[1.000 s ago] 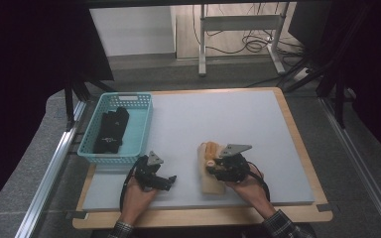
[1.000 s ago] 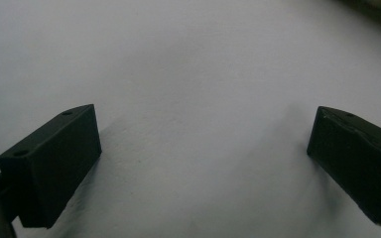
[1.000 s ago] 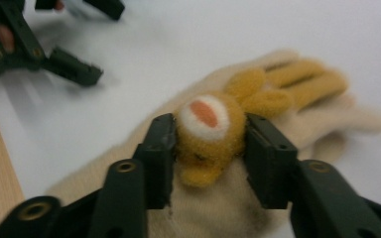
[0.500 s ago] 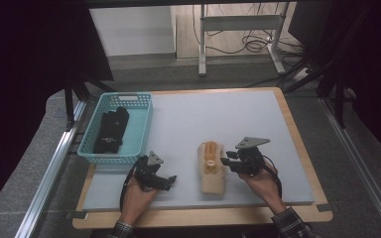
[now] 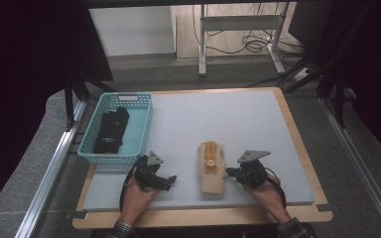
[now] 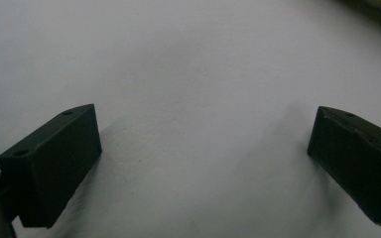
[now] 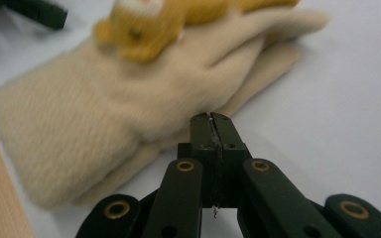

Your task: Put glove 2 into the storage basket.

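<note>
Fuzzy cream knit gloves [image 7: 104,124], matt grey table [image 5: 258,124], perforated, seemingly plastic teal basket [image 5: 141,131], wooden edging [image 5: 203,218].

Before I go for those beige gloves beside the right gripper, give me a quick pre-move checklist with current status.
1. Right gripper open for a grasp: not ok, jaws have just closed and are pressed together on nothing.
2. Beige gloves free on the mat: ok, stacked flat, unheld.
3. Left gripper ready: ok, jaws wide apart over bare mat.
4. Basket has room: ok, black gloves fill only its left part.
5. Right gripper touching the gloves: cannot tell, tips sit close at their edge.
</note>
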A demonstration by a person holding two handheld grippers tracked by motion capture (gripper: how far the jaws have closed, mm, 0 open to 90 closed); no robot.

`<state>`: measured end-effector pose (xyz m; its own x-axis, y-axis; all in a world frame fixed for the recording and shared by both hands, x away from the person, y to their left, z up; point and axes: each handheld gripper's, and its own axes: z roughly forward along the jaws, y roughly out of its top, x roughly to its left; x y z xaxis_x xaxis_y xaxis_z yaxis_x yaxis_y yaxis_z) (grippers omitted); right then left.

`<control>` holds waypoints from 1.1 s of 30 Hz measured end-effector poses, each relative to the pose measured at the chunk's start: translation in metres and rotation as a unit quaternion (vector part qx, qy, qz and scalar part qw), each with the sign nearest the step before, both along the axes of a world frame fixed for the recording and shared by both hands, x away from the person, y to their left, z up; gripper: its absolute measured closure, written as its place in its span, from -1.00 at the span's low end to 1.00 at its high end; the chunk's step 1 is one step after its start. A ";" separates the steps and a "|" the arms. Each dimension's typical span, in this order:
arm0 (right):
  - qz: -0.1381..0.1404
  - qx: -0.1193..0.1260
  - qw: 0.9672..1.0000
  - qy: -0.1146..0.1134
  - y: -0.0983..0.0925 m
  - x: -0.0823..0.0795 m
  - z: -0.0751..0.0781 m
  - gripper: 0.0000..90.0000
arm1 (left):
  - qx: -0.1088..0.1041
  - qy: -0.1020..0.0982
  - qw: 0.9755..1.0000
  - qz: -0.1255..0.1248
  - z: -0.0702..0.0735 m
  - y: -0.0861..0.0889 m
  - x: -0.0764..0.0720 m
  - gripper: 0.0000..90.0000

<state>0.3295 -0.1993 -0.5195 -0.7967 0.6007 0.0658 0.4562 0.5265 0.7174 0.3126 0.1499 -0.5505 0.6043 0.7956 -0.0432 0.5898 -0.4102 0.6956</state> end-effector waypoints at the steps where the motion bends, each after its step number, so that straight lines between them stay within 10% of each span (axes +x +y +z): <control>1: 0.007 -0.003 1.000 0.005 0.002 -0.002 -0.005 0.96 | 0.001 -0.001 1.000 0.001 0.000 0.000 0.000 -1.00; 16: 0.036 0.015 0.999 0.008 0.036 -0.006 -0.013 0.96 | 0.025 -0.006 1.000 0.017 0.002 0.024 -0.011 -1.00; 33: 0.062 0.012 0.998 -0.005 0.095 0.007 -0.017 0.94 | 0.006 0.002 1.000 0.019 -0.002 0.035 -0.012 -1.00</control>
